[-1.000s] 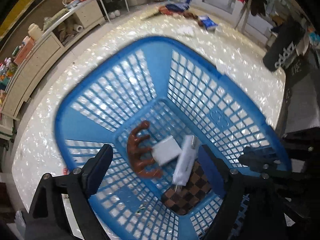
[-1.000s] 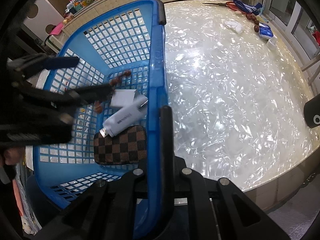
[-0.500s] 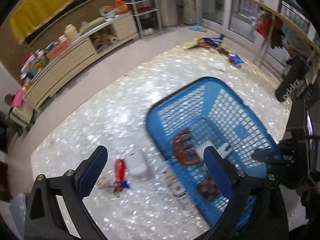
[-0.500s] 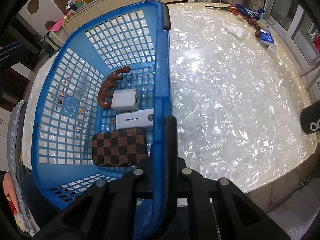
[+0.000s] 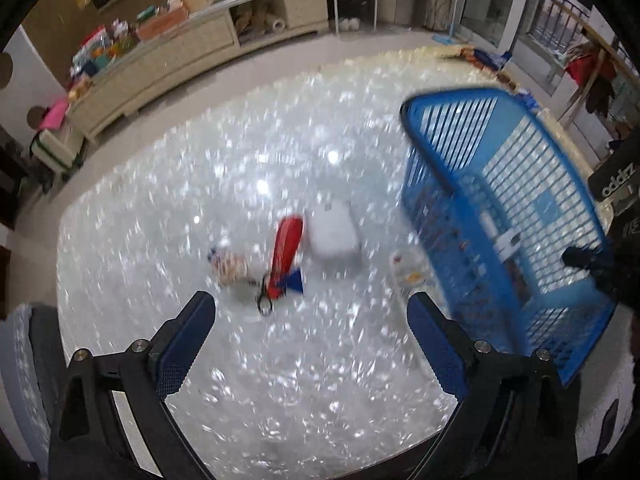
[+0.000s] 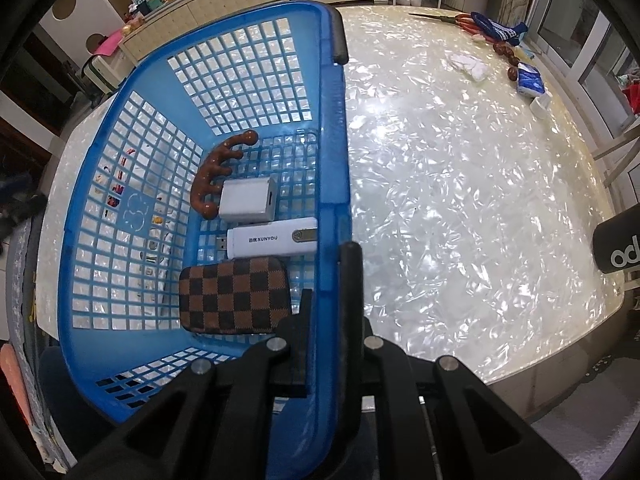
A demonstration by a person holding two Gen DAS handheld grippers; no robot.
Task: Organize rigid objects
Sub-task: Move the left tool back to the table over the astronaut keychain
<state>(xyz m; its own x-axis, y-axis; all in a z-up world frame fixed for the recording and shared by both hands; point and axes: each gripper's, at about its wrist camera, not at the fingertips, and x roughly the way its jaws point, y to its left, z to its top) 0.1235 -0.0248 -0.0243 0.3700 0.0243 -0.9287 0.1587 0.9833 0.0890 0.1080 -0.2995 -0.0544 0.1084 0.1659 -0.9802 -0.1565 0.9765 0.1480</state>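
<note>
While R gripper (image 6: 326,276) clamped on basket (image 6: 120,184) rim, table (image 6: 460,200) open alongside.

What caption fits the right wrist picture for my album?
Right gripper clamps the blue plastic basket rim; inside lie a brown wooden massager, white charger, white stick, checkered pouch.

Blue lattice basket (image 6: 120,216), brown-and-black checkered pouch (image 6: 234,296), white charger (image 6: 246,199), glossy brown massager (image 6: 208,176), pearly white table (image 6: 460,200).
</note>
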